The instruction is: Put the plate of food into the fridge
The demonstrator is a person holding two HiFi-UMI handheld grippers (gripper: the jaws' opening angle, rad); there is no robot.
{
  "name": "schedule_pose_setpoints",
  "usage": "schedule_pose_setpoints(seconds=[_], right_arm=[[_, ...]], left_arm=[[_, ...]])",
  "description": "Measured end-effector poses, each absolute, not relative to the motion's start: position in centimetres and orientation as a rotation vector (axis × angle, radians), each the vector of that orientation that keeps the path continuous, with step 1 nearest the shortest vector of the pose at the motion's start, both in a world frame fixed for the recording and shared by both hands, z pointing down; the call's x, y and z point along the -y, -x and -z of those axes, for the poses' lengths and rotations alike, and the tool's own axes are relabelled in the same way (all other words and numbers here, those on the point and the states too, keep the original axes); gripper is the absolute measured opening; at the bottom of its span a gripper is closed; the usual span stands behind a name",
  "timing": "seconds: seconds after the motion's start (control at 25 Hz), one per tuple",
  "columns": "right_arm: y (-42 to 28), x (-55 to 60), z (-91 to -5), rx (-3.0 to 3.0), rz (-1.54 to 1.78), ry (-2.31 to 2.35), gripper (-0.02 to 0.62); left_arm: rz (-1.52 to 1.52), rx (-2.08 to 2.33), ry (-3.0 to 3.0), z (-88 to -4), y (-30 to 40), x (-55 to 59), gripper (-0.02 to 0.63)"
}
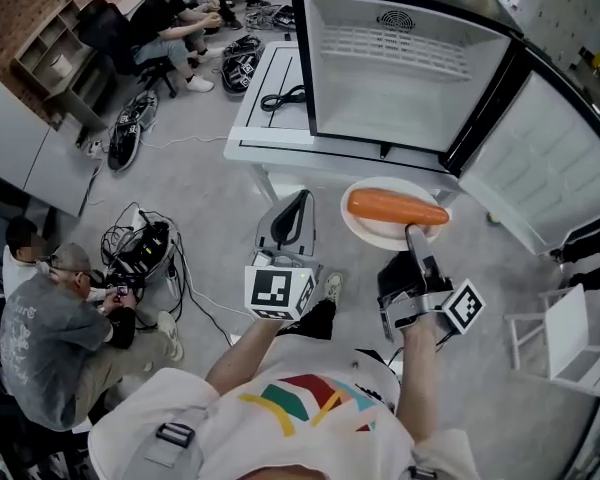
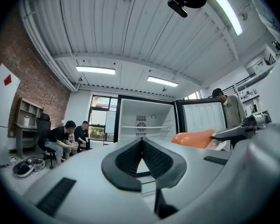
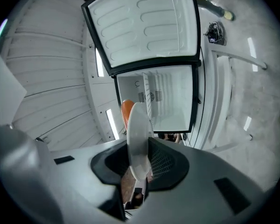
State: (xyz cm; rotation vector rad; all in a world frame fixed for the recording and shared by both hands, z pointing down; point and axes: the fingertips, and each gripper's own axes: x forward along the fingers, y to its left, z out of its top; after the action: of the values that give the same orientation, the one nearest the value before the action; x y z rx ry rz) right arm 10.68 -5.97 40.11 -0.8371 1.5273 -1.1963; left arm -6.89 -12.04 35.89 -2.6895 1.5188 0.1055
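A white plate [image 1: 372,231] carries a long orange carrot [image 1: 397,208]. My right gripper [image 1: 414,236] is shut on the plate's near rim and holds it level in the air, in front of the open fridge [image 1: 400,68]. In the right gripper view the plate [image 3: 136,139] stands edge-on between the jaws, with the carrot [image 3: 126,111] behind it and the empty fridge [image 3: 170,99] beyond. My left gripper [image 1: 292,203] hangs to the left of the plate, shut with nothing in it. In the left gripper view its jaws meet at the tip [image 2: 142,141], and the carrot [image 2: 193,138] shows at the right.
The fridge stands on a low white table [image 1: 270,118] with a black cable on it, and its door [image 1: 545,158] swings out to the right. A white chair [image 1: 570,338] is at the right. People sit at the far left [image 1: 180,28], and another crouches by cables [image 1: 50,328].
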Motion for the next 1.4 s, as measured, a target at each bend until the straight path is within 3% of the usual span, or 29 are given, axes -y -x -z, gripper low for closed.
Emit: schedule_pose_setpoints(seconds=[0.52,1.4], right_arm=[[-16.2,26.3,-41.6,-1.515,1.205,0.921,0.092],[-19.9,41.6,-52.7,-1.444,1.465,0.988,0.092]], left_arm=[[-0.144,-1.544,2.763,-36.3,1.9,30.8,0.005],[0.009,-1.632,2.829,-42.0,-4.2,42.0,0.005]])
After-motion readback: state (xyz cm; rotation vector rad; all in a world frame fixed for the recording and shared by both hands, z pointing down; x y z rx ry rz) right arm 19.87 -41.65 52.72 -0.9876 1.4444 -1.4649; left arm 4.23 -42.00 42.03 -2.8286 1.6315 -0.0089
